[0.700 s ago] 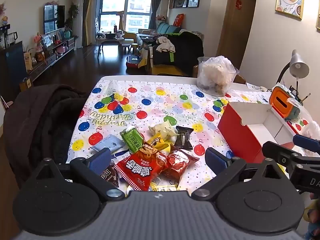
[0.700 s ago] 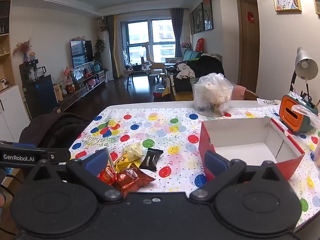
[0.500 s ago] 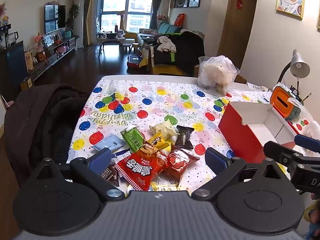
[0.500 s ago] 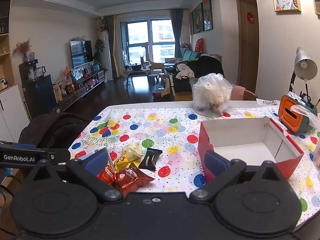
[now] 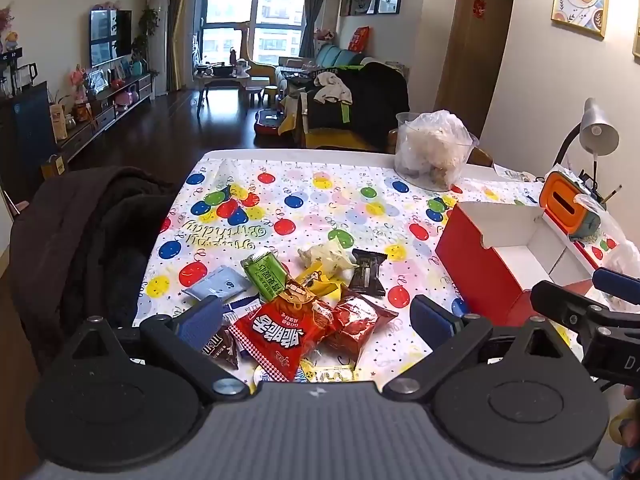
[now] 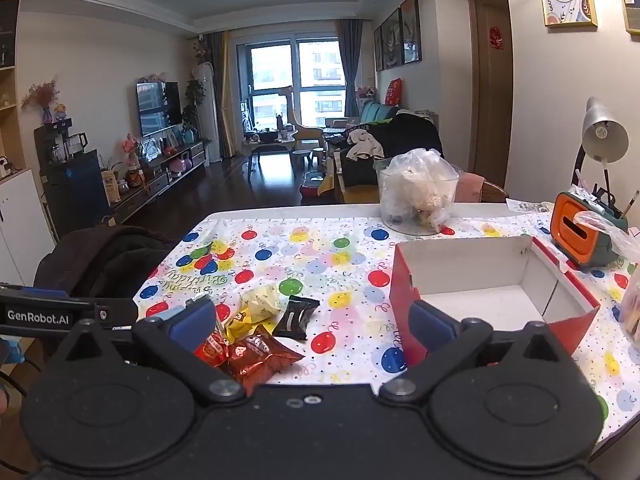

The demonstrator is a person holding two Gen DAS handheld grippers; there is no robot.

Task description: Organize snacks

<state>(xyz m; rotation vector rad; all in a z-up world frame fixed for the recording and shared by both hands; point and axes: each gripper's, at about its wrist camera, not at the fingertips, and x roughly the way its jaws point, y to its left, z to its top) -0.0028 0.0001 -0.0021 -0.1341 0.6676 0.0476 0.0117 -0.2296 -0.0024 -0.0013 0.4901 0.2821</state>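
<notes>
A pile of snack packets lies near the table's front edge: a red packet with white lettering [image 5: 280,330], a dark red foil packet [image 5: 352,322], a green packet [image 5: 266,274], a black packet [image 5: 366,272], a pale yellow one [image 5: 328,256] and a light blue one [image 5: 218,284]. An empty red box with white inside [image 5: 508,256] stands to their right. My left gripper [image 5: 316,316] is open just above the pile. My right gripper [image 6: 312,318] is open between the pile [image 6: 260,354] and the box [image 6: 480,292].
The table wears a balloon-print cloth [image 5: 320,204]. A clear tub with a plastic bag [image 5: 434,152] stands at the back. An orange and green holder [image 6: 580,232] and a desk lamp [image 6: 604,132] are at the right. A dark coat [image 5: 80,224] hangs on the left chair.
</notes>
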